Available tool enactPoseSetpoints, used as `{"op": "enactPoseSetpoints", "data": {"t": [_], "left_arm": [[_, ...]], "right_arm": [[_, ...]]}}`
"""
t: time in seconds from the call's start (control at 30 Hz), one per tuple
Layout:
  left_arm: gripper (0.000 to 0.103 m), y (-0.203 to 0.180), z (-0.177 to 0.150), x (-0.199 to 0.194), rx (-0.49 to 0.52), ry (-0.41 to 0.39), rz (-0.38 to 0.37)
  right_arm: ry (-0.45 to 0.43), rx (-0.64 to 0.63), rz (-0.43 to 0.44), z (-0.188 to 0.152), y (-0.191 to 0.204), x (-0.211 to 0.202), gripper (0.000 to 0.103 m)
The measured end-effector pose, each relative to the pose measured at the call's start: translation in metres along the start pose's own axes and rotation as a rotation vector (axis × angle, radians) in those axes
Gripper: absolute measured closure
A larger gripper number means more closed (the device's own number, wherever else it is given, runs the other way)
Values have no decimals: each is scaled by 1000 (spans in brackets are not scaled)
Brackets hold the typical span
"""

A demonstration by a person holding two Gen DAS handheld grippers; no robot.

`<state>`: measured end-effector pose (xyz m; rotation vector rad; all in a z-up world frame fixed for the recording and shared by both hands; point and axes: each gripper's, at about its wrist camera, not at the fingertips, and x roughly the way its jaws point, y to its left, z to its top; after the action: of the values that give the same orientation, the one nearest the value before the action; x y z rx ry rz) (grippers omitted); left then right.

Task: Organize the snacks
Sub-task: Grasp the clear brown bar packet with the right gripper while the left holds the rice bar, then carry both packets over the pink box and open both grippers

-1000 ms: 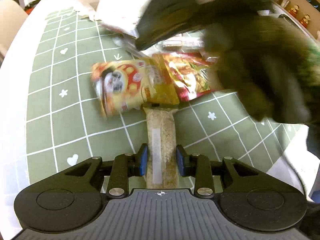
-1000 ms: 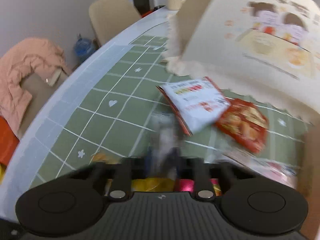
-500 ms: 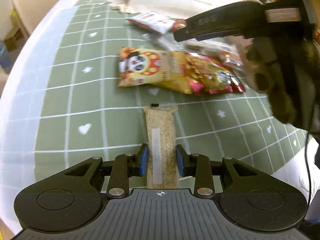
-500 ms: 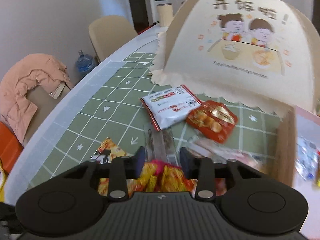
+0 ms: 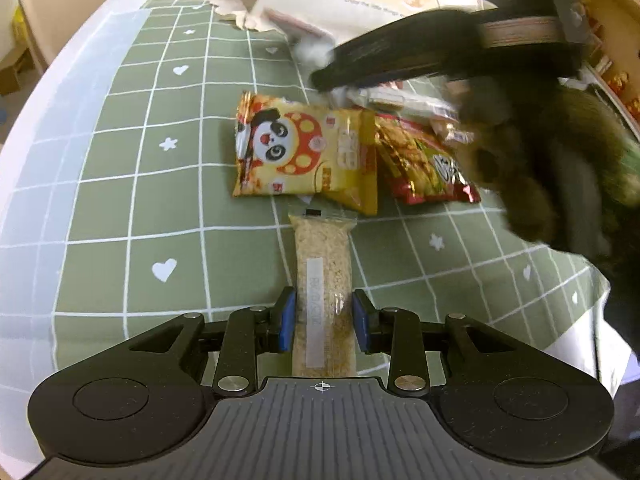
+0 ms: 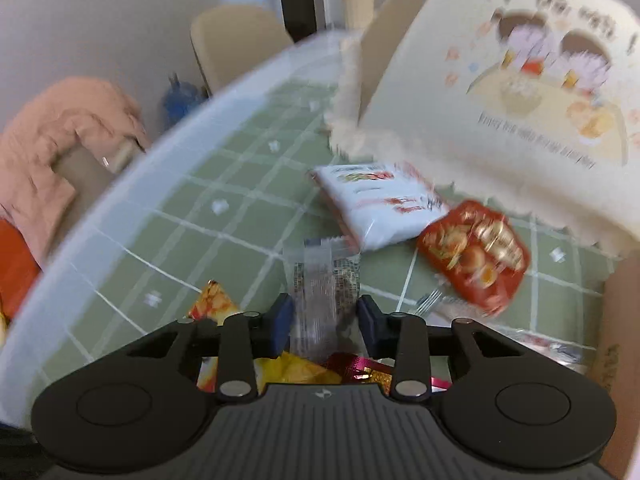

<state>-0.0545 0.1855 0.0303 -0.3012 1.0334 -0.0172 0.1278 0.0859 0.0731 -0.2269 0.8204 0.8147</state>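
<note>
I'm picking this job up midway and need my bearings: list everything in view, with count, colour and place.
rice cracker bar: one, beige in clear wrap, held in the left gripper.
dark snack bar: one, clear wrap, between the right gripper's closing fingers.
panda snack bag: one, yellow, mid-table.
red snack bag: one, right of the panda bag.
white snack bag: one, by the food cover.
red round-snack bag: one, right of the white bag.
food cover: one, cream, cartoon print, far side.
tablecloth: one, green grid.
chair: one, beige.
jacket: one, pink.
left gripper; right gripper: black, blue fingers.
</note>
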Motion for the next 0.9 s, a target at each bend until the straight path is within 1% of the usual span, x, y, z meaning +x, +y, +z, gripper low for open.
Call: {"op": "enactPoseSetpoints", "data": {"t": [0.1,0.17,0.23,0.33,0.37,0.4,0.47,0.57,0.63,0.7,0.77,0.8,0.87,0.9], "left_arm": [[69,-2,1,3,-12,-7,-9],[69,-7,0,3,-8,-10,10],[69,-14,-1,4,4,-8,37],[69,-27,-3,5,8,1,85],[69,-31,-4,5,6,9,87],[69,-36,-7,5,-3,15,71],[69,-49,-15,0,-1,11,11],[70,-86,-31,-12,99,-3,-37],[70,-112,-38,-25,177,-24,-100],[70,-135,-35,-43,242,-67,-171],[70,-154,-17,-67,301,-155,-240],[70,-164,-2,-81,332,-222,-266],[69,-183,34,-108,384,-374,-291],[69,-191,51,-117,402,-429,-300]], "right_arm": [[-79,46,46,-1,-5,-50,70],[-137,58,60,-6,-8,-83,70],[-181,59,52,-17,-11,-114,70],[-192,60,38,-41,-18,-151,70],[-188,55,24,-51,-20,-161,70],[-181,48,5,-63,-23,-169,70],[-164,42,-41,-86,-29,-186,70],[-137,76,-113,-119,-43,-212,70],[-137,118,-180,-137,-55,-231,70],[-157,153,-238,-148,-66,-252,70],[-196,178,-306,-154,-74,-277,70],[-215,183,-333,-156,-78,-288,70],[-256,181,-387,-157,-83,-310,70],[-276,178,-412,-156,-85,-318,70]]}}
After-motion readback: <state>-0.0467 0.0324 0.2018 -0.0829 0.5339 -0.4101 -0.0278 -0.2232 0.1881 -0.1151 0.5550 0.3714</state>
